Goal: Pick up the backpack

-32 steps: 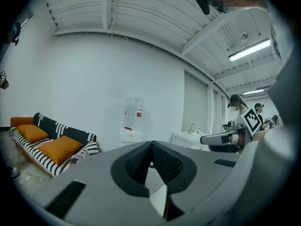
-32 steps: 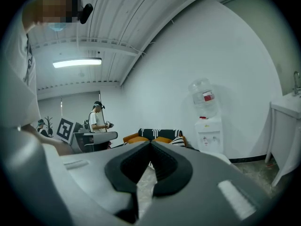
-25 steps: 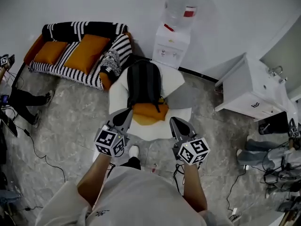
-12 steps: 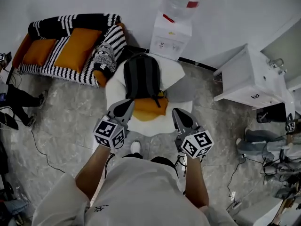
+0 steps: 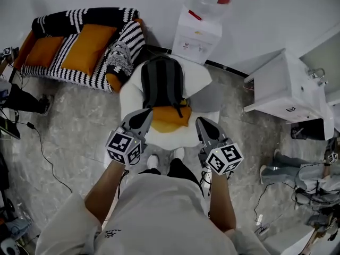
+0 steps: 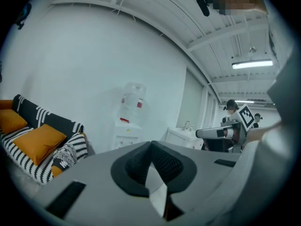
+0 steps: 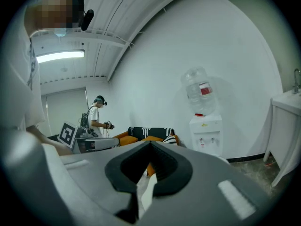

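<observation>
The backpack [image 5: 162, 84] lies flat on the white chair [image 5: 197, 78] ahead of us, its near end on an orange cushion [image 5: 169, 120]. Our left gripper [image 5: 143, 115] and right gripper [image 5: 203, 123] hover just short of it, jaws together and empty. We judge it soft, floppy and fairly light, so we should pinch a shoulder strap rather than the slack body.

Clear lane between left gripper [image 5: 143, 116] and right gripper [image 5: 202, 124], both with jaws pressed together: we see only the orange cushion [image 5: 168, 119] low in front, then the backpack [image 5: 162, 83]. Bare white seat [image 5: 132, 97] on the backpack's left, grey pad [image 5: 210, 97] on its right, so both sides are reachable. The water dispenser [image 5: 197, 35] stands close behind and blocks the far end. The striped sofa [image 5: 79, 47] crowds the seat's left rear. The white cabinet [image 5: 287, 89] is well apart at right, with bare floor [image 5: 239, 137] between. Cables [image 5: 43, 154] lie at left.
</observation>
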{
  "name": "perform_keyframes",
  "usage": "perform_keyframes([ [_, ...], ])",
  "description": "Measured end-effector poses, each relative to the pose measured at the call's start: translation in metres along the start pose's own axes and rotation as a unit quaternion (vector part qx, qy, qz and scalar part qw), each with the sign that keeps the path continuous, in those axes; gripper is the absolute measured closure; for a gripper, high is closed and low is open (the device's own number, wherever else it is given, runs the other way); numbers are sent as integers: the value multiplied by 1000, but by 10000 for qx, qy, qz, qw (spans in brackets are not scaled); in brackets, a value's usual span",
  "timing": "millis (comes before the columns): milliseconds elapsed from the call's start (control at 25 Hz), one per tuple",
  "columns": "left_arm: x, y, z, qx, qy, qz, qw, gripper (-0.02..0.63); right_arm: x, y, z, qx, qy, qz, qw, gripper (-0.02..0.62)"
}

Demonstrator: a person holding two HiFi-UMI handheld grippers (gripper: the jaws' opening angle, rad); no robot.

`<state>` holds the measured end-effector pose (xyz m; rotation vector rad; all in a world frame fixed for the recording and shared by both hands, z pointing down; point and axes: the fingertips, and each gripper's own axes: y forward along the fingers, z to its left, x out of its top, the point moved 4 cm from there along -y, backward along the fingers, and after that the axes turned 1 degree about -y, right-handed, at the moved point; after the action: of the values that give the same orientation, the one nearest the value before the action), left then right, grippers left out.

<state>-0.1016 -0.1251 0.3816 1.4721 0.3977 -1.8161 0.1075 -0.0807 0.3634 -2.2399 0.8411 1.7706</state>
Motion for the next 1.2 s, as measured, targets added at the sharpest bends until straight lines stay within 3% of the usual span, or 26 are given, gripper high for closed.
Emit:
perform_keyframes([
  [280,-3,8,5,570,-39,-38,9984,607,0,26,-20,500,-18,89,9987,592],
  [560,-15,40,11,1106,-69,116,9938,607,-9,55,-67,923,-299,272,9949,592],
  [800,-21,66,18,1642,-168,181,9861,606,-21,80,-111,1273,-313,538,9899,592],
  [960,-37,79,19,1956,-141,442,9796,606,-32,96,-136,1511,-311,708,9855,592],
  [1200,-52,92,23,2221,-171,623,9729,606,-40,116,-160,1688,-254,753,9824,592],
])
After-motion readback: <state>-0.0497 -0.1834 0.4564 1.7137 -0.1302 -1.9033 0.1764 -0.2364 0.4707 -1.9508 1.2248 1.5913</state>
